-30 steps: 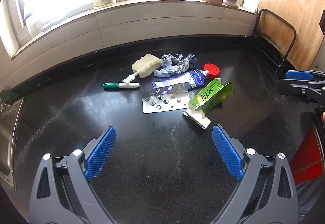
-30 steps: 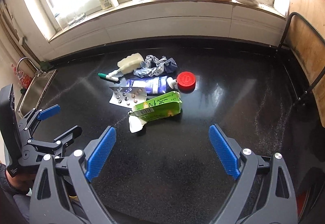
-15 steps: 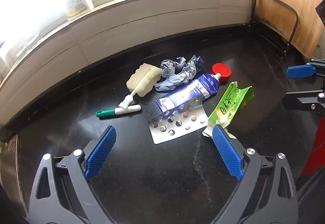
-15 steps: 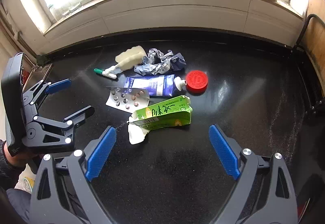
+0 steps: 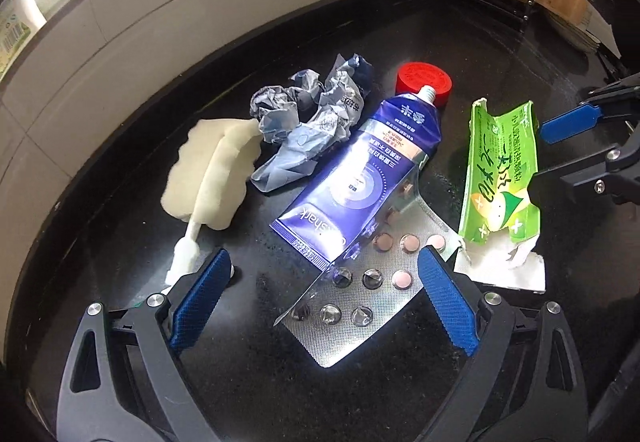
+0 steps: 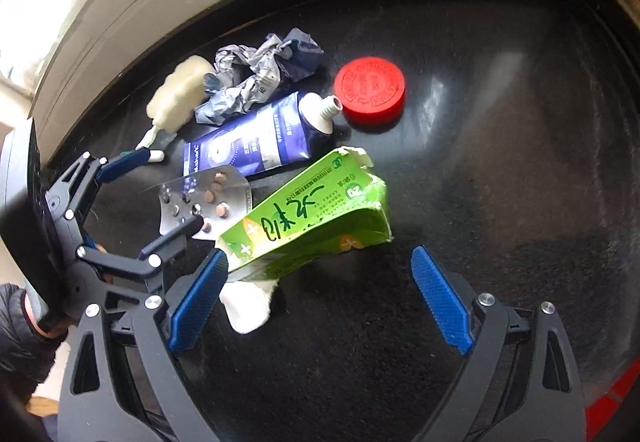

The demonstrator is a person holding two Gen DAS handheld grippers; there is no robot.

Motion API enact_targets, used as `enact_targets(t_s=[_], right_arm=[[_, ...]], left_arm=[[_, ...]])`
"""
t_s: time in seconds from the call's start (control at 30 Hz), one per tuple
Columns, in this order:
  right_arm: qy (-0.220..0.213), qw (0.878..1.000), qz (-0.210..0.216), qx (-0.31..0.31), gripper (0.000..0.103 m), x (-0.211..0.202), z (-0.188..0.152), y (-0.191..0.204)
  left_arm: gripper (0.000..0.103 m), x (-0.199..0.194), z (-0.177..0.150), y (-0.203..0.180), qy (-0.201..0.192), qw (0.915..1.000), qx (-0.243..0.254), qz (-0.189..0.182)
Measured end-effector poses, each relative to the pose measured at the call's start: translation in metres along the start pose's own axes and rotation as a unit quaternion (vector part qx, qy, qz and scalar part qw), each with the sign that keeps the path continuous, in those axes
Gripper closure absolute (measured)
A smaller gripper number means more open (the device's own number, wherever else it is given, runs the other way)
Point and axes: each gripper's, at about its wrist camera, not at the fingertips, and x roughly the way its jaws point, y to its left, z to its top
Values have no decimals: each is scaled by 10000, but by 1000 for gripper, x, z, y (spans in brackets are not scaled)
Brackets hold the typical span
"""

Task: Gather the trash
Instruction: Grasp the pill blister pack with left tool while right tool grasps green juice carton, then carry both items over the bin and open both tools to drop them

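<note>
Right wrist view: green carton (image 6: pixel 316 217), torn, light and crushable, lies mid-surface beside the blister pack (image 6: pixel 200 201); grab across its flattened body. Right gripper (image 6: pixel 320 278) and left gripper (image 5: pixel 324 294) both spread wide, empty.

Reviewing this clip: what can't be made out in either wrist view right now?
- Brush: handle end hidden behind the left tool finger in the left view.
- Pill sheet: near part covered by the left tool in the right view.
- Green carton: white torn end partly behind the right tool finger.
- Windowsill items: overexposed, cut off.
</note>
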Motion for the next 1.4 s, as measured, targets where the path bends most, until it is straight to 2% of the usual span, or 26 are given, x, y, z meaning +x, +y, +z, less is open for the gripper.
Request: enact_targets(t_s=[0.07,0.17,0.27,0.33,0.4,0.53,0.67,0.73,0.9,1.07,1.4], right_arm=[[92,9998,-44,146,13,9,4,0],[209,9993,47,299,14,17,8,-1],[279,9990,59,337,25,23,12,0],[288,9993,18,235,41,24,15,4],[325,9992,110,220,48,25,18,5],[244,9994,230,69,61,19,23,6],[25,9990,175,-412,67,0,21,20],[-95,9976,157,-666,69,-13,17,28],[-384,9922,95,-1179,70,-47,1,40],[-546,9868,107,-1521,70,-76,-18,27],[-686,9817,230,-1760,70,-98,-36,14]], left_arm=[[11,6,-3,1,36,10000,39,-46],[15,10,-7,6,-6,9996,-184,-234],[24,9,-12,8,-34,9980,-523,-352],[34,6,-15,5,-54,9973,-667,-304],[37,2,-17,-1,-6,9964,-797,-274],[77,-6,-20,-3,86,9907,-1315,-333],[86,-18,-26,-9,163,9843,-1740,-252],[100,-26,-26,-17,142,9845,-1744,-114],[100,-62,-26,-33,32,9819,-1884,206],[100,-92,-26,-49,-32,9737,-2234,455],[100,-125,-32,-79,-124,9654,-2492,763]])
